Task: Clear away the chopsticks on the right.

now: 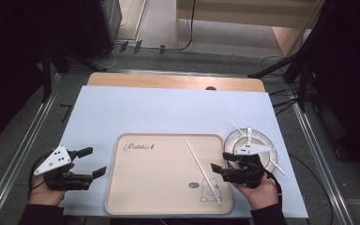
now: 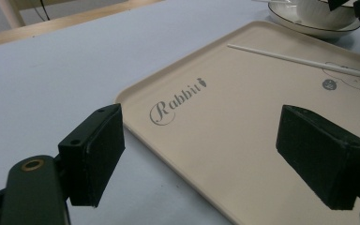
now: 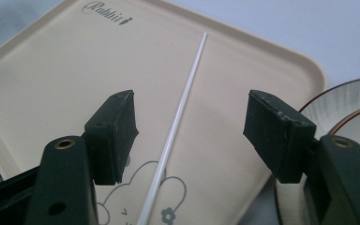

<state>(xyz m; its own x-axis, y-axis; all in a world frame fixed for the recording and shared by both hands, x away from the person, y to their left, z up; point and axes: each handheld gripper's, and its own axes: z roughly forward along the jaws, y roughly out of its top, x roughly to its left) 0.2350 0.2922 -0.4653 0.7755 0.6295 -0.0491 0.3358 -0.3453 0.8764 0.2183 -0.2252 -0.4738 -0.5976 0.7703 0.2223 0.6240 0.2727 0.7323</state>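
Observation:
A beige tray (image 1: 159,180) printed "Rabbit" lies at the front middle of the table. One white chopstick (image 1: 201,168) rests diagonally on its right half. My right gripper (image 1: 219,161) hovers open over the tray's right edge, and in the right gripper view the chopstick (image 3: 180,108) runs up between the spread jaws (image 3: 194,133) without touching them. My left gripper (image 1: 93,161) is open just left of the tray, holding nothing. In the left gripper view it (image 2: 208,157) straddles the tray's near-left rim (image 2: 140,93), with the chopstick (image 2: 300,58) farther off.
A ribbed white plate (image 1: 267,140) right of the tray carries a small dish, a white spoon (image 1: 249,136) and another thin white stick. The plate (image 2: 309,29) (image 3: 337,105) is near the right gripper. A pale mat (image 1: 168,110) covers the wooden table (image 1: 168,80).

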